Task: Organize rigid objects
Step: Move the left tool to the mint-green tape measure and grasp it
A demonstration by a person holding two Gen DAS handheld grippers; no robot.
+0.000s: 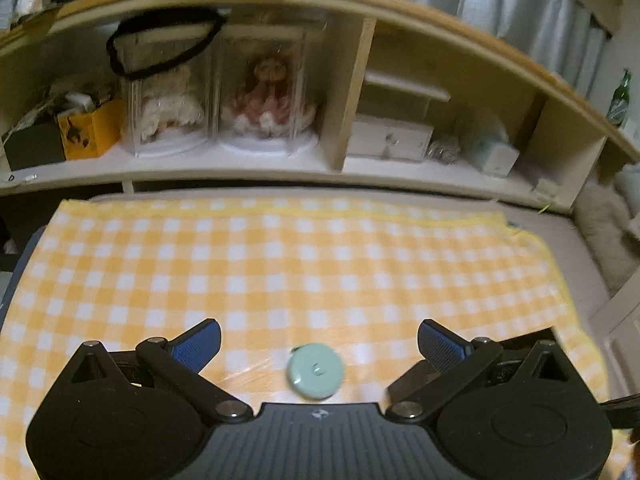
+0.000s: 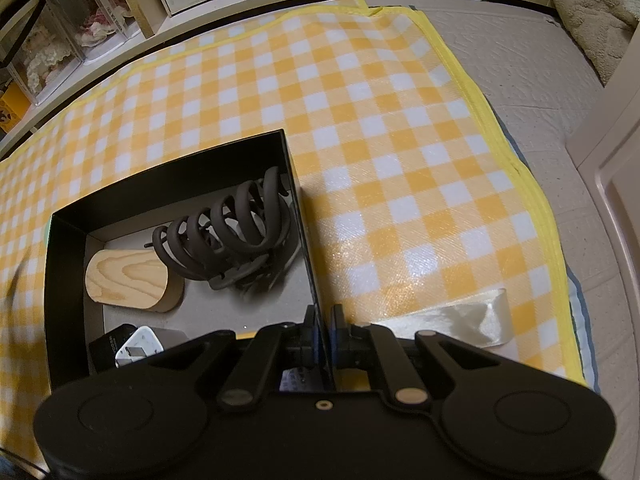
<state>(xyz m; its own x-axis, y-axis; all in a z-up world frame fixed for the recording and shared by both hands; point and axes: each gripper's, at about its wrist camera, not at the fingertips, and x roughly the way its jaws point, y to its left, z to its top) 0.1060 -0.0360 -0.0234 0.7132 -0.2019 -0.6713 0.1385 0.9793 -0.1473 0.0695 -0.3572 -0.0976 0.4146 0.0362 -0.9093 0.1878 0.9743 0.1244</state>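
Left wrist view looks across a yellow-and-white checked cloth (image 1: 320, 264) toward a wooden shelf (image 1: 344, 92) holding two dolls in clear cases (image 1: 224, 96) and a small white drawer box (image 1: 390, 138). From the right wrist, the same cloth lies over a grey quilted surface (image 2: 532, 92), and a black open box (image 2: 64, 280) sits on it. The right gripper (image 2: 323, 344) has its jaws pressed together on the box's right wall, pinching the thin edge. Inside the box lie a dark claw hair clip (image 2: 228, 236), a wooden oval piece (image 2: 128, 276) just beside it, and a small white and black item (image 2: 132, 346) at the near corner. The left gripper (image 1: 319, 342) stands wide apart over the cloth, with a pale green round disc (image 1: 316, 371) lying between its fingers, untouched. A cream satin ribbon (image 2: 460, 320) lies near the box.
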